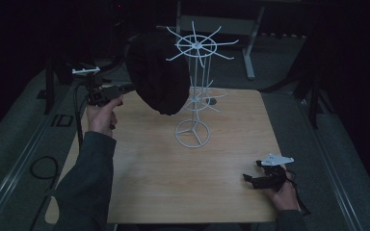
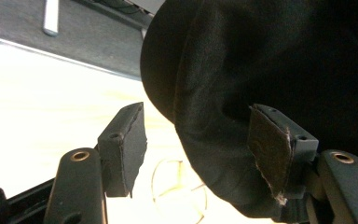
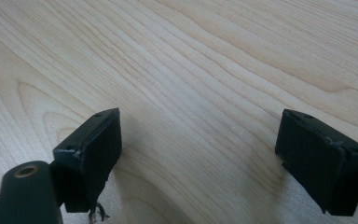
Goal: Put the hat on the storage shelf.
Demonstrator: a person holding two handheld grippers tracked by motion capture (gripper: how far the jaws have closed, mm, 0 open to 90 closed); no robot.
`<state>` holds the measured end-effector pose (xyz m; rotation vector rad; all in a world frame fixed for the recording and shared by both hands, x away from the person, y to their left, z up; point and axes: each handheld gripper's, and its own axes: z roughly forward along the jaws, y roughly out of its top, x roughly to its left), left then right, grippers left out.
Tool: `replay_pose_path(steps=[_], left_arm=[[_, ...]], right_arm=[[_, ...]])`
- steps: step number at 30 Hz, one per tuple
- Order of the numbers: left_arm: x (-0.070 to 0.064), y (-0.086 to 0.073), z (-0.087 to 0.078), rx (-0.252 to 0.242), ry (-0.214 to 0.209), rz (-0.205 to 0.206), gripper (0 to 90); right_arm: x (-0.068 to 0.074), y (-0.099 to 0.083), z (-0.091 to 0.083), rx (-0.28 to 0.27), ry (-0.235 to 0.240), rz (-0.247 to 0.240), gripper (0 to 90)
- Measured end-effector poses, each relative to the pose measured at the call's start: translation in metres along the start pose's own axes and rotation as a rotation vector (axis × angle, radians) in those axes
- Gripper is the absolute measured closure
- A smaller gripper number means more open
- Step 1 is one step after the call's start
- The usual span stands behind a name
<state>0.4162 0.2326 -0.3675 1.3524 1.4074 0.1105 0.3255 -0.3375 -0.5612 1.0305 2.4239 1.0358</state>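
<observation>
Left gripper (image 1: pixel 125 89) is being held up over the far left part of the table (image 1: pixel 173 183), level with the upper half of the white wire rack (image 1: pixel 194 91). A black cap (image 1: pixel 156 72) is hanging in the air at its tip, just left of the rack's top spoked ring and partly covering the rack's lower arms from the high view. In the left gripper view the jaws are standing wide apart; the black cap (image 2: pixel 270 84) is bulging into the gap and lying against the right pad, while the left pad is standing clear of the cloth with pale table showing between. No squeeze on the cloth is visible, so whether the cap is resting on the pad or hooked on the rack I cannot tell. The rack's round base (image 2: pixel 179 186) is showing below, between the jaws.

Right gripper (image 1: pixel 265 179) is lying low at the near right corner of the table, with the person's hand (image 1: pixel 285 192) around it. In the right gripper view its jaws are spread wide, holding nothing, with bare wood grain (image 3: pixel 205 70) between them.

The rack is standing upright at the table's middle, toward the far side, well apart from the right gripper.
</observation>
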Motion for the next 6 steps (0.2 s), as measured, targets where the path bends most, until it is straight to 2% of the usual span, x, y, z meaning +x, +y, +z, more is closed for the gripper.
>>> replay_pose_path(steps=[1, 4, 5, 6], left_arm=[[-0.0030, -0.0010, -0.0018, -0.001, 0.017, 0.023, 38.2], [-0.0059, -0.0020, -0.0043, -0.004, 0.033, 0.044, 38.4], [-0.0096, -0.0034, -0.0078, -0.011, 0.048, 0.070, 38.4], [-0.0096, -0.0034, -0.0078, -0.011, 0.048, 0.070, 38.4]], right_arm=[[0.0000, 0.0000, 0.0000, 0.000, -0.001, 0.001, 14.3], [-0.0001, -0.0001, 0.0000, -0.001, -0.002, -0.002, 14.3], [-0.0001, 0.0000, 0.0000, 0.000, -0.001, -0.001, 14.3], [-0.0001, 0.0000, 0.0000, 0.000, -0.001, -0.001, 14.3]])
